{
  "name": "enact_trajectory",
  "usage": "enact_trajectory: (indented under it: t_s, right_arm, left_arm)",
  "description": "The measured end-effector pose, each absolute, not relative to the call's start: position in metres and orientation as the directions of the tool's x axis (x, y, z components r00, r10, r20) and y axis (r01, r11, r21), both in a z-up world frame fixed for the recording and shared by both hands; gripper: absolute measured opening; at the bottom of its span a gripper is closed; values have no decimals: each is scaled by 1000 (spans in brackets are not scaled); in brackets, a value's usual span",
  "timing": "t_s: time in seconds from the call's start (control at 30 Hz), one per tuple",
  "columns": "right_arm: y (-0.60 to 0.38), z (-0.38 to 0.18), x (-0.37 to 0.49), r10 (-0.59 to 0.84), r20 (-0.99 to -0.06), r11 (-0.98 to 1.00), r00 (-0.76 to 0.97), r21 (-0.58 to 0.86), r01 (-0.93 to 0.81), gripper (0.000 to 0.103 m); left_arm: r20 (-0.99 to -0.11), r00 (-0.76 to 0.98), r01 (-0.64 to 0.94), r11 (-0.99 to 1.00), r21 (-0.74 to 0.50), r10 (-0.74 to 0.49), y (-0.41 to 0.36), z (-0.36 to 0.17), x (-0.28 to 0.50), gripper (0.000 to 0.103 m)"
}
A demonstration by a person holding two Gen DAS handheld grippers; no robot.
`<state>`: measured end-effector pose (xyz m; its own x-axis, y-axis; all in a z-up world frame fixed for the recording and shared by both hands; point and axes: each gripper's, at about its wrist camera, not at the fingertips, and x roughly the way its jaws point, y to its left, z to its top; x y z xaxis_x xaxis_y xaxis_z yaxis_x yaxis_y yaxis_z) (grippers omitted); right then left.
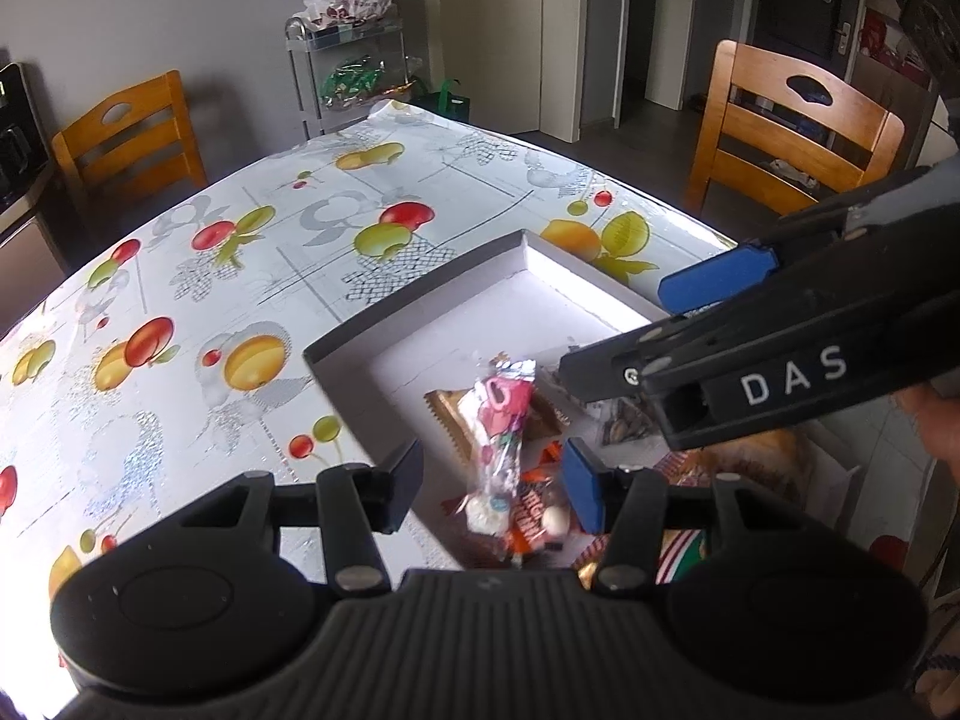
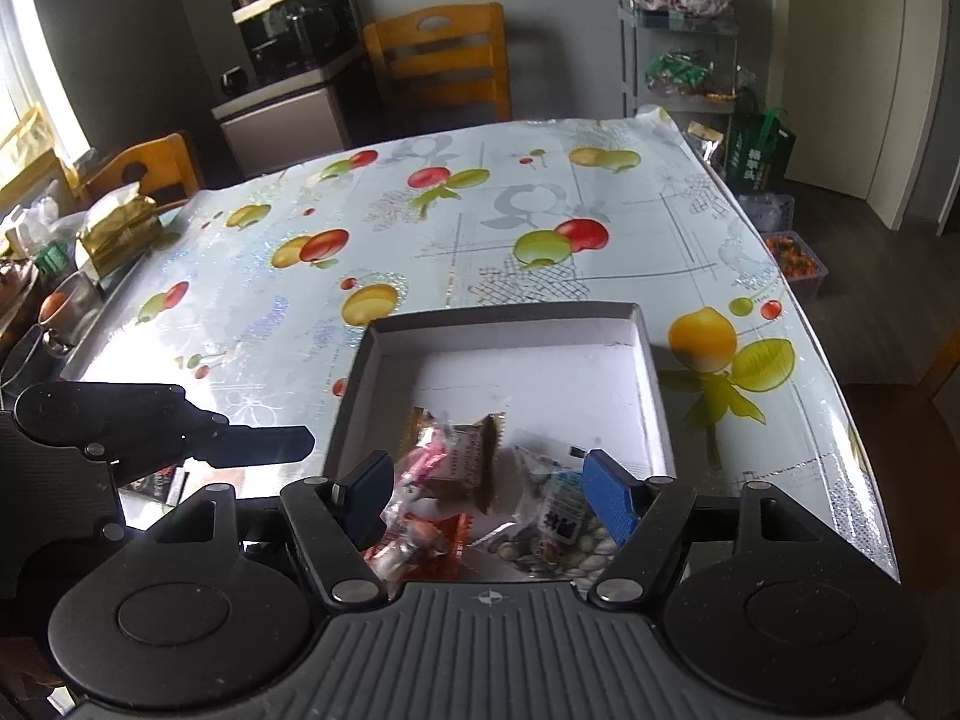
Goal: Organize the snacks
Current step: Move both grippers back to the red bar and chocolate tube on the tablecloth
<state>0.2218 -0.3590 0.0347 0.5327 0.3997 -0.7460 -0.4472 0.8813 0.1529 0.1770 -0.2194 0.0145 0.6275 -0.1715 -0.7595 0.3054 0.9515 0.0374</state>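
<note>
A shallow white cardboard box (image 1: 543, 258) (image 2: 651, 354) lies on the fruit-print tablecloth. Snacks are piled at its near end: a pink-and-clear candy packet (image 1: 504, 426), a brown wafer packet (image 2: 474, 456), orange wrappers (image 2: 444, 534) and a clear bag of seeds (image 2: 558, 534). My left gripper (image 1: 495, 486) is open and empty, hovering over the pink packet. My right gripper (image 2: 489, 495) is open and empty above the pile; it also shows in the left wrist view (image 1: 648, 324), over the box's right side.
Wooden chairs (image 1: 798, 126) (image 2: 441, 60) stand around the table. A metal cart (image 1: 345, 72) with bags stands at the far end. Bags and a gold packet (image 2: 120, 228) crowd the table's left side. Storage bins (image 2: 795, 258) sit on the floor.
</note>
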Motion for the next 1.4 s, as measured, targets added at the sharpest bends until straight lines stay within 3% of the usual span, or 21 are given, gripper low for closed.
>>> enact_trajectory:
  t_s: [0.83, 1.4]
  right_arm:
    - [-281, 41, 187, 432, -741, 845, 514, 132, -519, 75]
    - [-221, 32, 158, 436, -761, 821, 480, 118, -558, 76]
  left_arm:
    - [-757, 644, 208, 978, 33, -111, -139, 18, 126, 51]
    - [-789, 614, 99, 994, 49, -22, -33, -11, 82, 51]
